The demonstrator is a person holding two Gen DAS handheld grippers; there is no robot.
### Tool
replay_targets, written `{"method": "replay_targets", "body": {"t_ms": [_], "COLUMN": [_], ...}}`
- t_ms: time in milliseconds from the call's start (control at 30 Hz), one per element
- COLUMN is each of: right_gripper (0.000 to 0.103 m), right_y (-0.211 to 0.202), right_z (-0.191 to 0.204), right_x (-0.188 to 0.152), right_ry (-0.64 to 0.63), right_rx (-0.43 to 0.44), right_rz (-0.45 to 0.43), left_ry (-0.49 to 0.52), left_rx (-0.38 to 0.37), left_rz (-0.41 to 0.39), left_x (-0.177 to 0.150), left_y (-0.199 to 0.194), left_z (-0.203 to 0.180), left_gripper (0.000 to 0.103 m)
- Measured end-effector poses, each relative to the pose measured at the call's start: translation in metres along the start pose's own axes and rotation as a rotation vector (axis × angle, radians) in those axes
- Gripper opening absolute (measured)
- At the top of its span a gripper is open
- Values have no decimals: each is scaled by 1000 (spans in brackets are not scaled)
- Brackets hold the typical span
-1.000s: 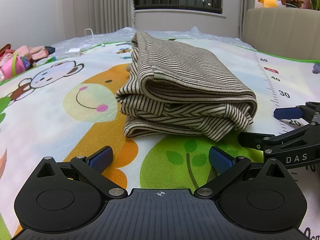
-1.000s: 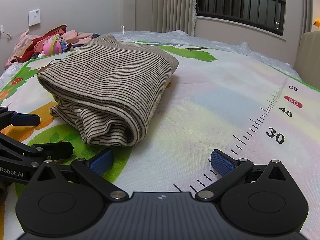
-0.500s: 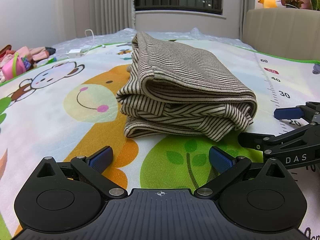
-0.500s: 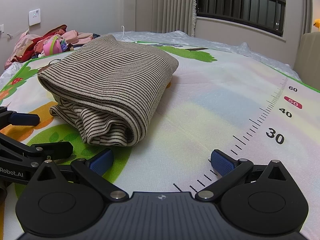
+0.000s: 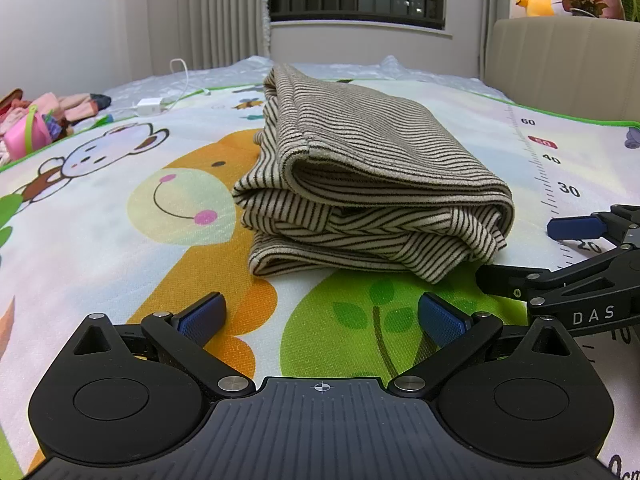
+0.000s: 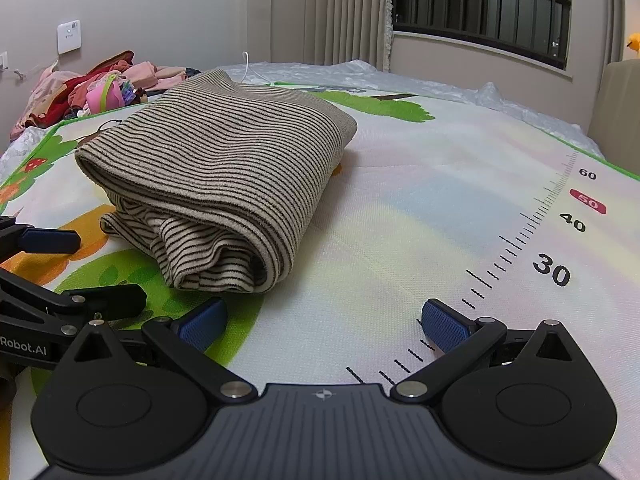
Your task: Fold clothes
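While nothing has shifted over the last second, the striped sweater (image 5: 372, 184) lies folded mid-frame on the play mat (image 5: 120, 216). Both the left gripper (image 5: 320, 316) and right gripper (image 6: 324, 320) rest wide open and empty at the bottom of frame, so this garment is probably finished.

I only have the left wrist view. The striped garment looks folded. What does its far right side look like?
Observer: In the right wrist view, the striped garment shows a smooth rounded fold along its right side, with nothing sticking out.
Operator: Is the right gripper holding anything?
Observer: No. The right gripper is open and empty over bare play mat, beside the garment's near corner.
Operator: What else is left to fold?
Observer: A heap of pink and red clothes lies past the mat's far left corner, near the wall.
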State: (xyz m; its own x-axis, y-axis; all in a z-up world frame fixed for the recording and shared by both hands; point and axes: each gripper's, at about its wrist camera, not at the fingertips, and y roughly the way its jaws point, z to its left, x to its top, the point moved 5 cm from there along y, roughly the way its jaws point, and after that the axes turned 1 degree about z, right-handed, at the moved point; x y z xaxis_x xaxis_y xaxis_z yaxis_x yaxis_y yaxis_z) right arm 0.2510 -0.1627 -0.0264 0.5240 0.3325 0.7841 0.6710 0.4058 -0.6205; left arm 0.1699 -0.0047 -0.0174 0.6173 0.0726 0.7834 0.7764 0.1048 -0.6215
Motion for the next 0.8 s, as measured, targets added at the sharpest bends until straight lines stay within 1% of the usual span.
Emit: {"method": "replay_targets", "body": {"t_ms": [233,333,400,467,533,600,667,700,767,800], "right_gripper": [103,103,103,103,103,103,103,103,103,103], "right_y": [0,0,-1,-4,-9,-17,-26,-30,-39,-44], "right_z": [0,-4,-12,-20,-29,-40,-59,-69,-92,-103], "right_x": [-1,0,-1,-2,-5,-11,-18,-22,-28,-31], "right_ry": [0,9,24,40,30,22,36,44,92,103], "right_rx": [1,20,40,52,58,71,6,-27,-71,-126], "right_rz": [-1,3,10,17,21,19,24,27,20,25], "left_ry": [1,-1,-13,-14,-5,0,0,2,5,1], "left_rx": [1,-1,-6,-21,-43,-67,-88,-82,-66,-65], "left_rz": [-5,-12,-18,-27,-37,-51,-95,-122,-170,-179], "left_x": [0,0,0,-1,-3,-5,-4,-1,4,6], "left_y": [0,-1,-5,-13,-23,-34,-50,-56,-67,-68], "left_z": [0,1,4,8,13,19,31,37,48,52], "left_gripper": [103,103,100,87,84,83,84,84,79,79]}}
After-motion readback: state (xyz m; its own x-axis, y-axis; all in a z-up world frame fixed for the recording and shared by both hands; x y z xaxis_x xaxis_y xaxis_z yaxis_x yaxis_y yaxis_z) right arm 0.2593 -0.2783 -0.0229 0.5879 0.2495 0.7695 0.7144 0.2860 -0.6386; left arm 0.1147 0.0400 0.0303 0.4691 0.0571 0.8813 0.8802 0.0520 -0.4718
